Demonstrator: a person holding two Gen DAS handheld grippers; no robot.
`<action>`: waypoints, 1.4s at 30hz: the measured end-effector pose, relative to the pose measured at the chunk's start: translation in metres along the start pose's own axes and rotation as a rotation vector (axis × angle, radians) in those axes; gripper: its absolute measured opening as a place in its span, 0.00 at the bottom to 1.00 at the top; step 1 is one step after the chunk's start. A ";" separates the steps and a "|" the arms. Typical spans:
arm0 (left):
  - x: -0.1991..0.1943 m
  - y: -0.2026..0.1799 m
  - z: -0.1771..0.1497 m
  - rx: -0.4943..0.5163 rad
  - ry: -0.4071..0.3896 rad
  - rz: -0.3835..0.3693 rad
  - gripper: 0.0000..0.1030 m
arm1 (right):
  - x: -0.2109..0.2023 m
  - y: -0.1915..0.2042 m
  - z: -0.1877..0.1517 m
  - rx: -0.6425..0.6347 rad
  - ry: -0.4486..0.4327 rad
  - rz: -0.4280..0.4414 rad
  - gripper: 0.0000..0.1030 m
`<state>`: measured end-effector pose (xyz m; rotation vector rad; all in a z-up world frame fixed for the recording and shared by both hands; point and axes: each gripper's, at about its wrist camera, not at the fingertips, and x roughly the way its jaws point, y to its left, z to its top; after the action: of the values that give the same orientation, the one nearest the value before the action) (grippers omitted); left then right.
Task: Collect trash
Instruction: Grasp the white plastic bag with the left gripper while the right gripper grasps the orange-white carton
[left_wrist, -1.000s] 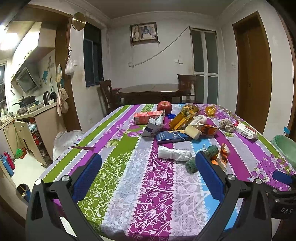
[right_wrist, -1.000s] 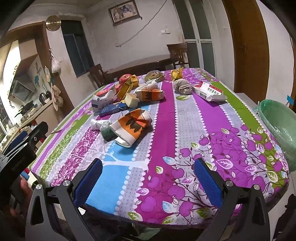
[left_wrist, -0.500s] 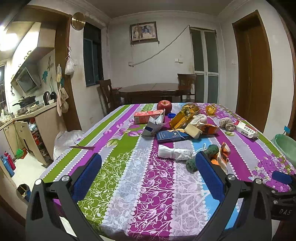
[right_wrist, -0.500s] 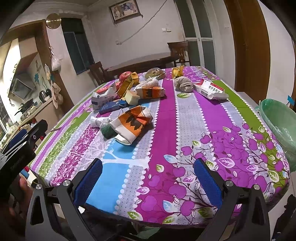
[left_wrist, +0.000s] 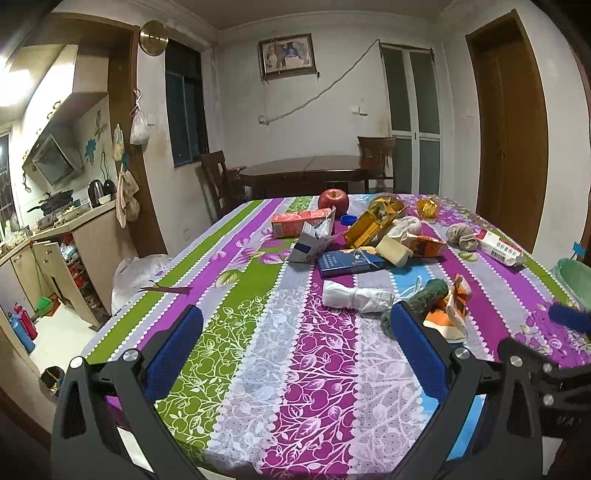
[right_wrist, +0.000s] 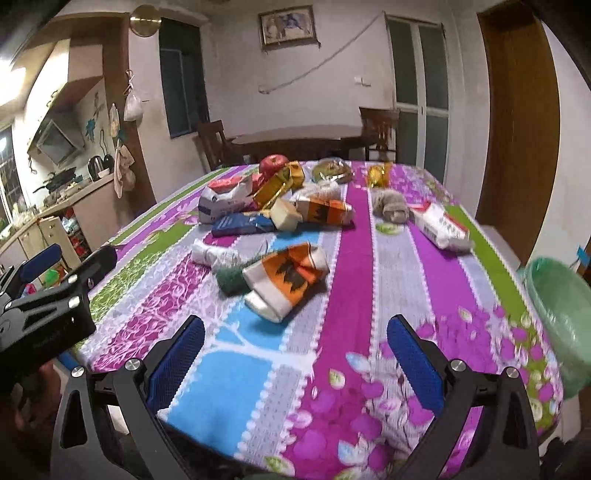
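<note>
Trash lies scattered on the flowered tablecloth (left_wrist: 303, 354). In the right wrist view a crumpled orange and white carton (right_wrist: 286, 280) lies nearest, beside a green scrubby roll (right_wrist: 231, 278) and a white wad (right_wrist: 212, 254). Farther back sit a blue box (right_wrist: 242, 223), a gold box (right_wrist: 279, 186), an orange carton (right_wrist: 325, 210), a grey ball (right_wrist: 391, 206) and a red and white packet (right_wrist: 443, 227). My right gripper (right_wrist: 293, 354) is open, short of the carton. My left gripper (left_wrist: 295, 343) is open over bare cloth, with the white wad (left_wrist: 354, 297) ahead.
A green-lined bin (right_wrist: 561, 310) stands off the table's right edge. A red apple (left_wrist: 333, 199) sits at the far end. Beyond are a dark wooden table (left_wrist: 310, 173) with chairs, a kitchen counter (left_wrist: 62, 229) at left and a brown door (left_wrist: 513, 140) at right.
The right gripper has moved forward and lower toward the orange and white carton, which now looks larger. The left gripper has stayed nearly still. Both remain open.
</note>
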<state>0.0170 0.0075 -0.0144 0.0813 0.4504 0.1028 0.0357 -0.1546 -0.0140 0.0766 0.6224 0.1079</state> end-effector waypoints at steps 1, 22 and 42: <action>0.002 0.000 0.001 0.001 0.002 0.004 0.95 | 0.003 0.001 0.002 -0.005 -0.003 0.002 0.96; 0.095 0.041 0.033 0.184 0.149 -0.344 0.95 | 0.095 0.007 0.023 0.095 0.178 -0.014 0.48; 0.182 -0.044 0.022 0.869 0.290 -1.011 0.59 | 0.066 -0.029 0.008 0.280 0.109 -0.009 0.07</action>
<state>0.1927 -0.0163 -0.0776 0.6837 0.7544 -1.0978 0.0959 -0.1753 -0.0482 0.3403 0.7434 0.0153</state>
